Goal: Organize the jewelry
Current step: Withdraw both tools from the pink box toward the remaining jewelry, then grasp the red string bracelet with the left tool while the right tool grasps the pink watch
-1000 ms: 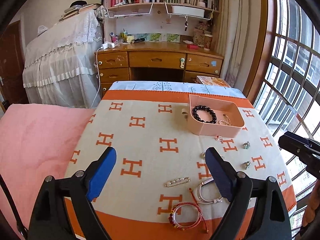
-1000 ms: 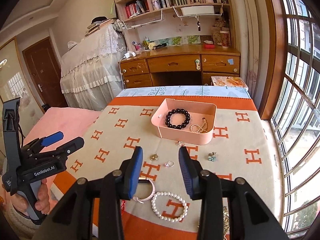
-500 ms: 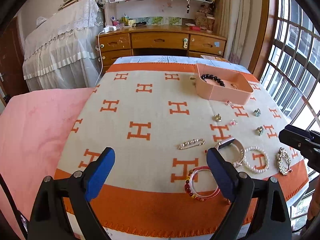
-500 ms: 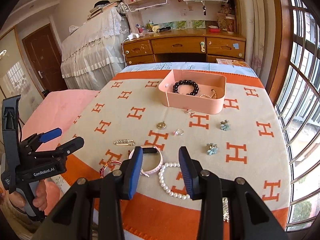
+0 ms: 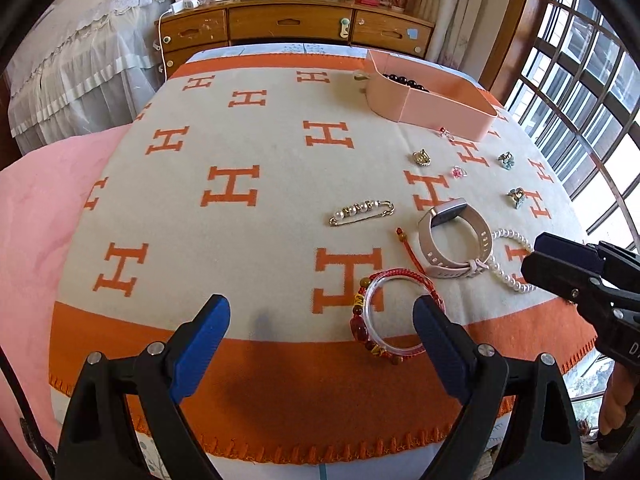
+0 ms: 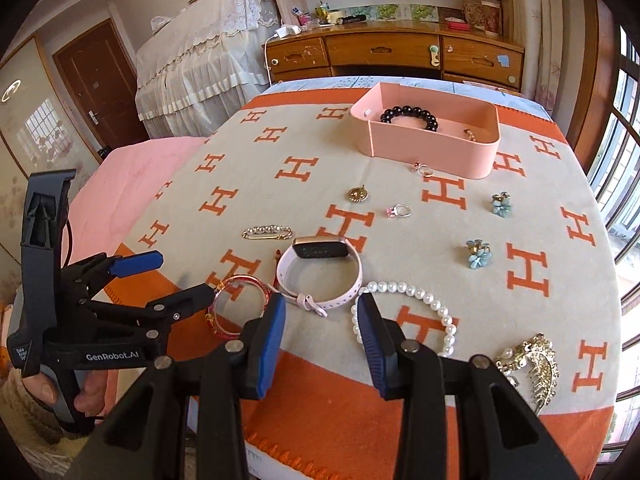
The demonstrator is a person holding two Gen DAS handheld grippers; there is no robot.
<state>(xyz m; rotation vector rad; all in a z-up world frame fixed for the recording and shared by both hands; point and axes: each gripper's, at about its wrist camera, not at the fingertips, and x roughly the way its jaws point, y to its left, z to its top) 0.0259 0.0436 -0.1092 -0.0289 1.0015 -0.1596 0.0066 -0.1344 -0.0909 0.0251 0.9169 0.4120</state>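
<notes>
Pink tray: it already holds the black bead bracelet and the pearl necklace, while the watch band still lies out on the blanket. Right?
Not quite. The pearl necklace is not in the pink tray; it lies on the blanket beside the watch band, as the right wrist view shows. The black bead bracelet is in the tray, and the watch band is still out on the blanket.

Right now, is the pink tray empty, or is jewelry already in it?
Not empty. The pink tray holds a black bead bracelet and a small gold piece by its near wall.

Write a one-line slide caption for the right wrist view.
Open right gripper above a pink watch band and pearl bracelet; pink tray beyond holds a black bead bracelet.
</notes>
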